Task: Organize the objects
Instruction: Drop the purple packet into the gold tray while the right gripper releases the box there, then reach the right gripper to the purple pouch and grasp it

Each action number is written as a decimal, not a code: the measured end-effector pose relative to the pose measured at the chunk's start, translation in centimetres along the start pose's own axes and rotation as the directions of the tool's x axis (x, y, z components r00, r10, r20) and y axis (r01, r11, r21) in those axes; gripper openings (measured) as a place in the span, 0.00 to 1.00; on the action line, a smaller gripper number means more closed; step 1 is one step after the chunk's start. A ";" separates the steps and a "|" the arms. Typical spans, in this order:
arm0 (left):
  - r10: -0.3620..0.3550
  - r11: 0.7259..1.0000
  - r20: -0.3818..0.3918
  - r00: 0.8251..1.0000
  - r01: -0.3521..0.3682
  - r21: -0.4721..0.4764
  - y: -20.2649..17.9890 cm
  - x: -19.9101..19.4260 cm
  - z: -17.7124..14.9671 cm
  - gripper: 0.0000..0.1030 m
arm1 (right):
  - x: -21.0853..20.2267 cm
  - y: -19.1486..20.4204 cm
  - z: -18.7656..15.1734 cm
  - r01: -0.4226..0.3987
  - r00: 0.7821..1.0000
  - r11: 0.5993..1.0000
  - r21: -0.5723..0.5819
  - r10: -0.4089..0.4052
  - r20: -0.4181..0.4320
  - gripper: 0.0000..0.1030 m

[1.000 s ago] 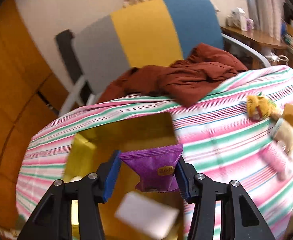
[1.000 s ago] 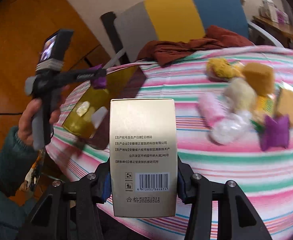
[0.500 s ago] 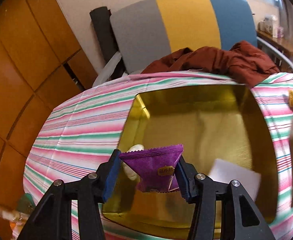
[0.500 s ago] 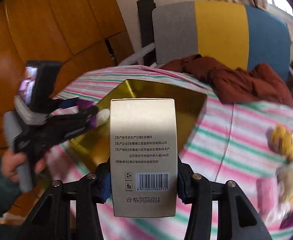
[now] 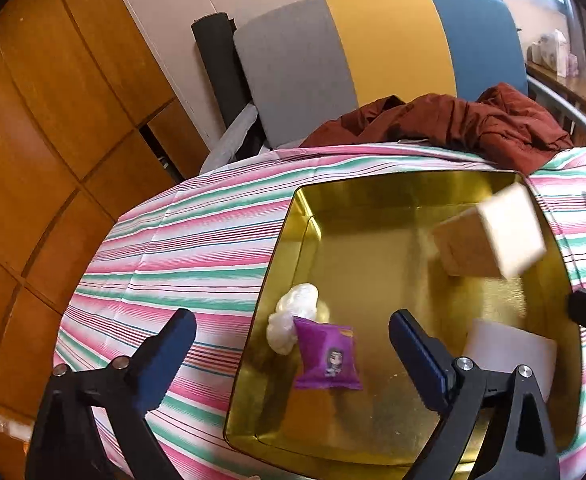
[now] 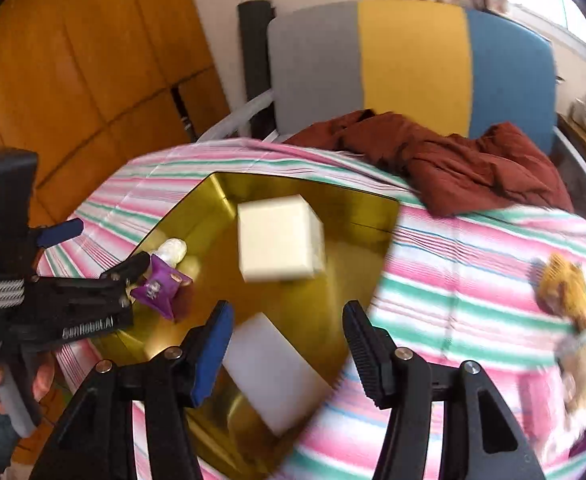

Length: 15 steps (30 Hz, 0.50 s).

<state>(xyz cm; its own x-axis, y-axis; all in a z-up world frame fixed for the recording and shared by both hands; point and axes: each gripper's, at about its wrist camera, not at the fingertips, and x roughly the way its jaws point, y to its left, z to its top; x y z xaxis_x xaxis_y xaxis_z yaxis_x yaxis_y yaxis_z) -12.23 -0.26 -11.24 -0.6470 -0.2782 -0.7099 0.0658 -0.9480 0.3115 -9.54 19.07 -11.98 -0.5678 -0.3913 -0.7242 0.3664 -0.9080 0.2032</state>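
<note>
Inside gold tray [image 5: 293, 216], purple crinkle-edged packet [image 5: 327, 356] and pale box [image 6: 279, 238]; both jaws just opened, empty.

Each camera rides on a hand-held claw and looks forward and steeply down along its two fingers, close above the table. The left wrist view faces the gold tray [image 5: 293, 216] straight ahead of the left claw [image 5: 293, 338]. The right wrist view shares that tray [image 6: 213, 184], ahead of the right claw [image 6: 287, 332], with the left claw [image 6: 105, 248] off to its left.

Bright daylight — fisheye warp, motion blur
</note>
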 end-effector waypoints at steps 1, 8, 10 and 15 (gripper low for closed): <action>-0.004 1.000 0.001 1.000 0.004 -0.007 0.0 -0.2 -0.1 0.95 | -0.9 -0.7 -0.9 0.011 1.000 1.000 0.019 -0.011 0.008 0.59; -0.071 0.997 0.026 0.997 0.072 -0.004 -2.2 -2.9 -0.9 0.95 | -8.6 -7.5 -9.8 0.135 0.990 0.973 0.188 -0.141 0.019 0.64; -0.101 0.995 0.030 0.994 0.101 0.008 -3.2 -3.8 -1.1 0.95 | -11.0 -10.2 -12.4 0.204 0.977 0.944 0.258 -0.213 0.009 0.64; -0.151 0.987 0.047 0.987 0.147 0.067 -6.7 -6.0 -1.3 0.95 | -15.5 -16.2 -16.4 0.312 0.942 0.862 0.401 -0.335 -0.013 0.64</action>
<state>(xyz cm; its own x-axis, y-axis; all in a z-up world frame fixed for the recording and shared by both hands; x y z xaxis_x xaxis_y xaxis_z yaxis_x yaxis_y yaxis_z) -7.82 7.55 -9.94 -0.6846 -0.1247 -0.7181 -0.0815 -0.9660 0.2454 5.38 42.33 -14.90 -0.6478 -0.0628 -0.7592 -0.1567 -0.9643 0.2134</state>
